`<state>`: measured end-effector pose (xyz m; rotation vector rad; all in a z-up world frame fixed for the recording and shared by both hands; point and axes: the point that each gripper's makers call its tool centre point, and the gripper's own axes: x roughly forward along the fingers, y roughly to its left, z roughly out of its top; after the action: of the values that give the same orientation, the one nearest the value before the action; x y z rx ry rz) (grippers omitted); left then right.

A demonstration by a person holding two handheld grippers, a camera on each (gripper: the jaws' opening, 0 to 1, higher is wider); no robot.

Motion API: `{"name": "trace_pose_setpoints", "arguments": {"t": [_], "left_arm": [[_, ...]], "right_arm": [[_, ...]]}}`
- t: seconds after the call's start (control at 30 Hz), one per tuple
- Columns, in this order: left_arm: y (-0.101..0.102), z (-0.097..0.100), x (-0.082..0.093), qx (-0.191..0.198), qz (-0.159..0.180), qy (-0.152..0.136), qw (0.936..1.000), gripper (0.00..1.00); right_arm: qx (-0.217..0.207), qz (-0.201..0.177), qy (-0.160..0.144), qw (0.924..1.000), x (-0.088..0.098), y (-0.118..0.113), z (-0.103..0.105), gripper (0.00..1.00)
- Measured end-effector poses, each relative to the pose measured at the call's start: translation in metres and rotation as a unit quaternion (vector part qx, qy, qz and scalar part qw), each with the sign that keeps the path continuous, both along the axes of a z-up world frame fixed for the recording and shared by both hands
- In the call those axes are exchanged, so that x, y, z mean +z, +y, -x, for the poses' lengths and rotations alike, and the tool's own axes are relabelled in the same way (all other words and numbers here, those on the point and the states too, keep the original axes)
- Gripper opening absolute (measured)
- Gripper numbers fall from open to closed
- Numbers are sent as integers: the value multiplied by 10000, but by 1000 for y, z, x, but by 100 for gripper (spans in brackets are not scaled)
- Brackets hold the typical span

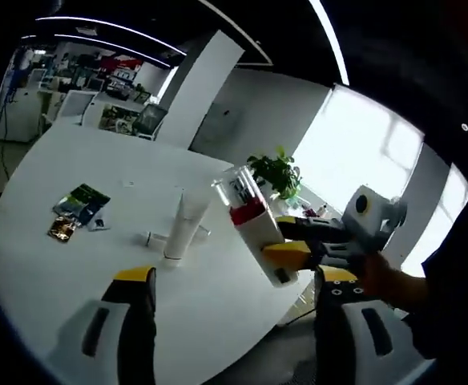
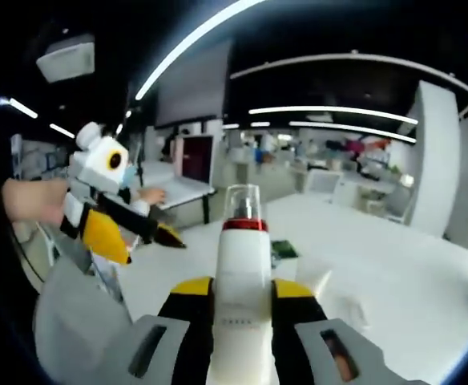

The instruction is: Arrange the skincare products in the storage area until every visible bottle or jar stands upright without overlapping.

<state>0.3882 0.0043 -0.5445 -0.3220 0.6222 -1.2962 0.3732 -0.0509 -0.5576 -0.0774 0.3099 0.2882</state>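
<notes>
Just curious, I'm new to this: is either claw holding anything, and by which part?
The right gripper holds a white pump bottle by its body; the left gripper is open.

Glossy white plastic bottle [image 2: 240,301] with clear cap [image 2: 243,200]; smooth matt white table [image 1: 74,241]; shiny foil sachets [image 1: 75,210].

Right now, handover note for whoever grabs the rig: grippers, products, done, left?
Right gripper: shut on the white bottle with red band and clear cap, held in the air above the white table.
Left gripper: open, holding nothing.
White tube stands cap-down on the table; small packets lie flat beside it.
Done: tube upright.
Left: set the bottle upright near the tube, not touching.
</notes>
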Motion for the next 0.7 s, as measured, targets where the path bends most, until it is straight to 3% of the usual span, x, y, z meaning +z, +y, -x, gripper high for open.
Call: {"name": "trace_pose_setpoints", "arguments": {"t": [0.17,0.3,0.4,0.57,0.7], "left_arm": [[-6,5,12,-45,289,267,9992,66],[-13,7,21,54,582,647,9962,62],[-16,6,24,191,808,987,9917,54],[-20,7,17,196,505,760,9956,52],[-23,7,21,237,632,845,9941,46]], "right_arm": [[107,175,-111,9997,8,16,5,18],[146,380,-224,9989,14,26,7,18],[148,382,-302,9987,18,31,8,18],[134,334,-377,9986,21,36,8,18],[177,333,-374,9986,22,41,7,18]]}}
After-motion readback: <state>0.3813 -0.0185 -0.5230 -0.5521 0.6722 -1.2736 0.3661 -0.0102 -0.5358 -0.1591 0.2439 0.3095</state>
